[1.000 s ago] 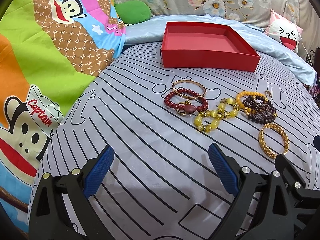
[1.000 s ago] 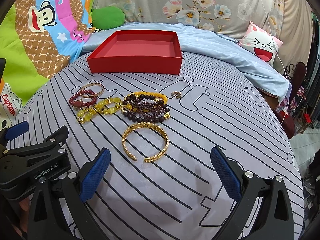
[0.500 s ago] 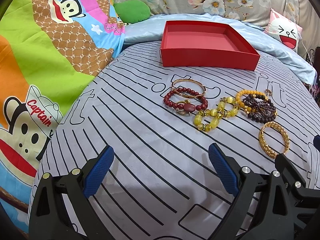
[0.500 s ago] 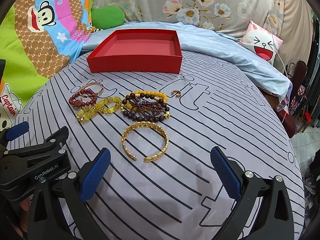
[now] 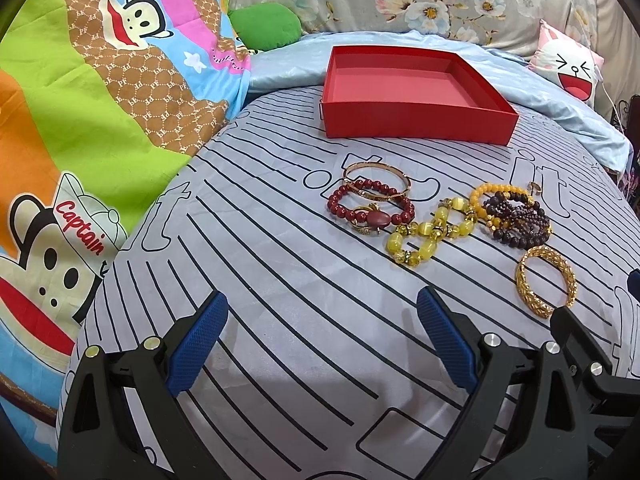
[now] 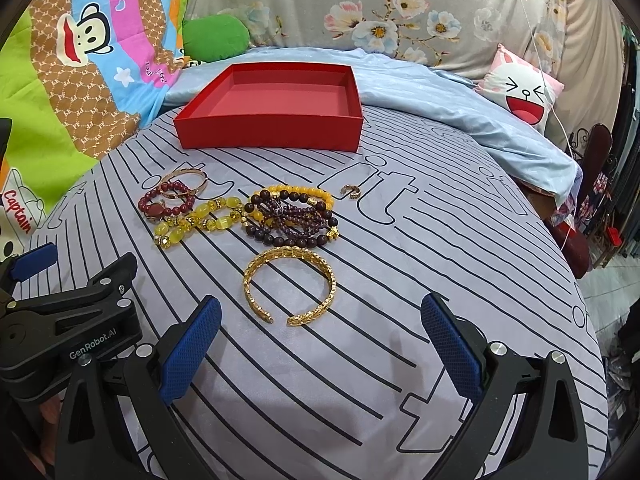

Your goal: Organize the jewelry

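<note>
An empty red box sits at the back of a striped grey bed cover. In front of it lie a red bead bracelet with a thin gold bangle, a yellow bead bracelet, dark bead bracelets, a gold cuff and a small ring. My left gripper is open and empty, short of the red bracelet. My right gripper is open and empty, just short of the gold cuff.
A colourful cartoon quilt lies on the left. A light blue blanket, a green cushion, floral pillows and a pink face cushion are behind the box. The bed edge drops off at the right.
Both views have crept slightly forward toward the jewelry. Both grippers stay open and nothing on the bed has moved.
</note>
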